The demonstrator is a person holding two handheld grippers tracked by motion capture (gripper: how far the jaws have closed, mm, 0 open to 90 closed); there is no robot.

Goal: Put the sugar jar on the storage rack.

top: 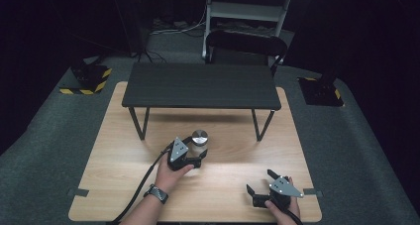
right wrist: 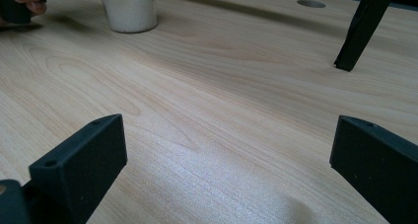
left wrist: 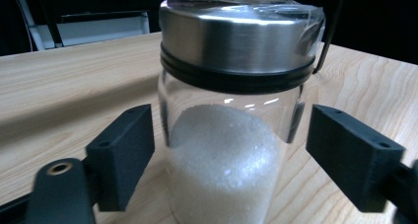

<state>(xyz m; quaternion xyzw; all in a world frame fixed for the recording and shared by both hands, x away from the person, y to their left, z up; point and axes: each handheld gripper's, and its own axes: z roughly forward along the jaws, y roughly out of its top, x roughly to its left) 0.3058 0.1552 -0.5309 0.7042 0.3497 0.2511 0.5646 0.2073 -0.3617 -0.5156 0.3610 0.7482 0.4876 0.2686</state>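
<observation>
A glass jar (top: pixel 199 140) with a metal lid stands upright on the wooden table, half full of white grains (left wrist: pixel 224 160). My left gripper (top: pixel 195 153) is open around it: in the left gripper view its jaws flank the jar (left wrist: pixel 231 115) on both sides with small gaps, not touching the glass. My right gripper (top: pixel 260 181) rests near the table's front right edge, open, with bare wood between its jaws (right wrist: pixel 222 174). The jar's base (right wrist: pixel 130 9) shows at the top left of the right gripper view.
A low black shelf (top: pixel 200 85) on thin black legs (right wrist: pixel 360 26) spans the back half of the wooden table (top: pixel 114 150). A round hole (right wrist: pixel 310 3) sits in the tabletop beyond the leg. A black chair (top: pixel 245 41) stands behind.
</observation>
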